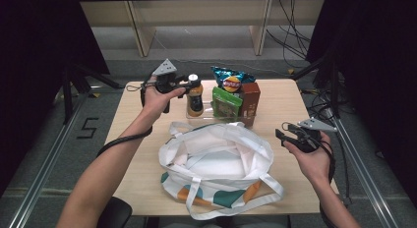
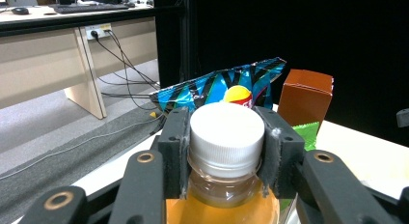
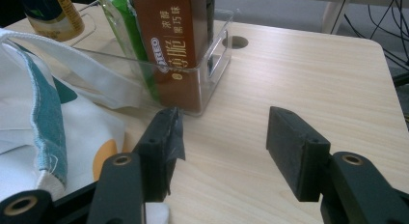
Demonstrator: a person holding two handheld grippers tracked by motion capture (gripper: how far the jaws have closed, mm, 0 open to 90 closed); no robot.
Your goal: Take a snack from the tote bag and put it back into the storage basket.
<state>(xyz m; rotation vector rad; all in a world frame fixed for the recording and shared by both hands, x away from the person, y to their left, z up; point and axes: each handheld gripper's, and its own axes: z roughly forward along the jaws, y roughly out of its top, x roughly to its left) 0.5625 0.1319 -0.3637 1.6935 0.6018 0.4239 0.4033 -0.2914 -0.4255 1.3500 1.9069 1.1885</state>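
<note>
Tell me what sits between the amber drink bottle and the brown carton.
In the high view, a green packet stands between the bottle and the carton.

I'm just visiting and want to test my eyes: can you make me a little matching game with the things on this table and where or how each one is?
Things:
1. bottle
2. tote bag
3. brown box
4. right gripper

States:
A. lies open-mouthed on the near part of the table
B. jaws apart over bare tabletop, nothing between them
C. white cap clamped between the left gripper's jaws
D. stands upright in the clear bin beside a green packet

Pairs: 1-C, 2-A, 3-D, 4-B
</note>
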